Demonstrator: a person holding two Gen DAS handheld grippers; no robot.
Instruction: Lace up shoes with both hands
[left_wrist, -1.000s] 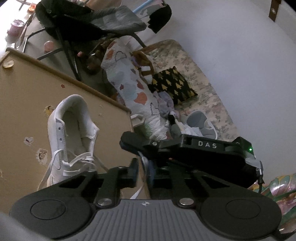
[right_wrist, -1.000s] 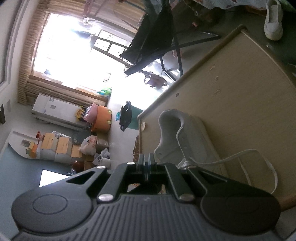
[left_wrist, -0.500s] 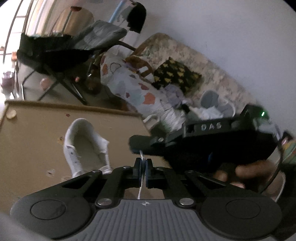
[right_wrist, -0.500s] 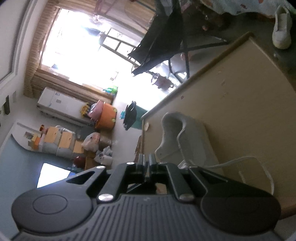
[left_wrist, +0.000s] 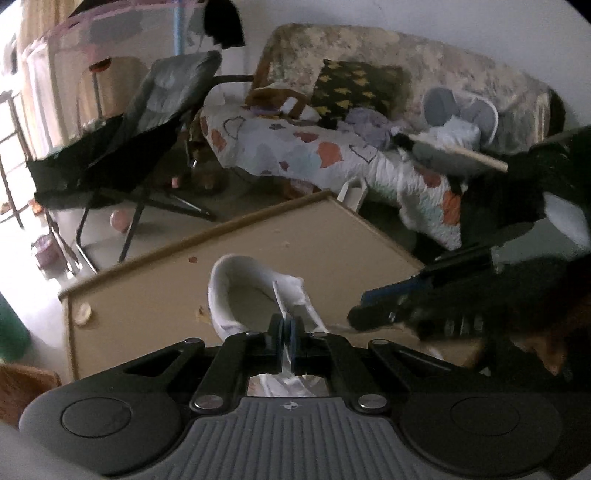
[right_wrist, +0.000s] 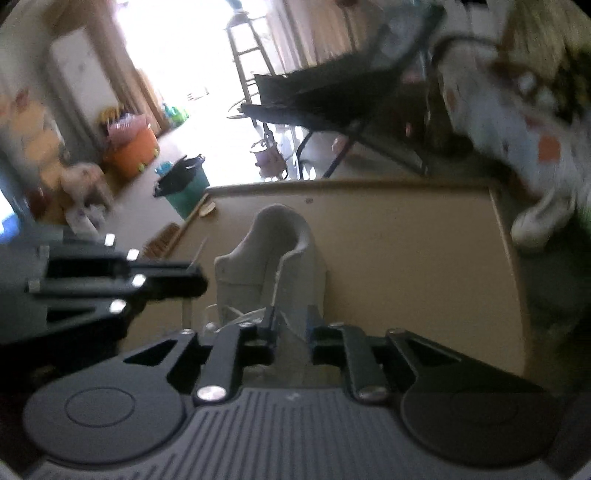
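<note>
Two risks from here: may slip the lace (left_wrist: 285, 360) out of the left gripper (left_wrist: 285, 328), pinched tight on it, under a hard pull; may drag the white shoe (left_wrist: 255, 291), lying loose on the table (left_wrist: 147, 295). Shows the right gripper (right_wrist: 290, 326) gaping over the shoe, nothing held. Differs from a second ago: left then parted, right then closed.

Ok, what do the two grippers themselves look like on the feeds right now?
Both match: a ribbed grey housing flanked by round dark discs, black linkage arms with silver bolts, and slim black fingers. The left gripper has bluish pads on its fingers. The right gripper shows a blue edge on one finger. No sleeve or cable is clearly visible; both feeds are blurred.
</note>
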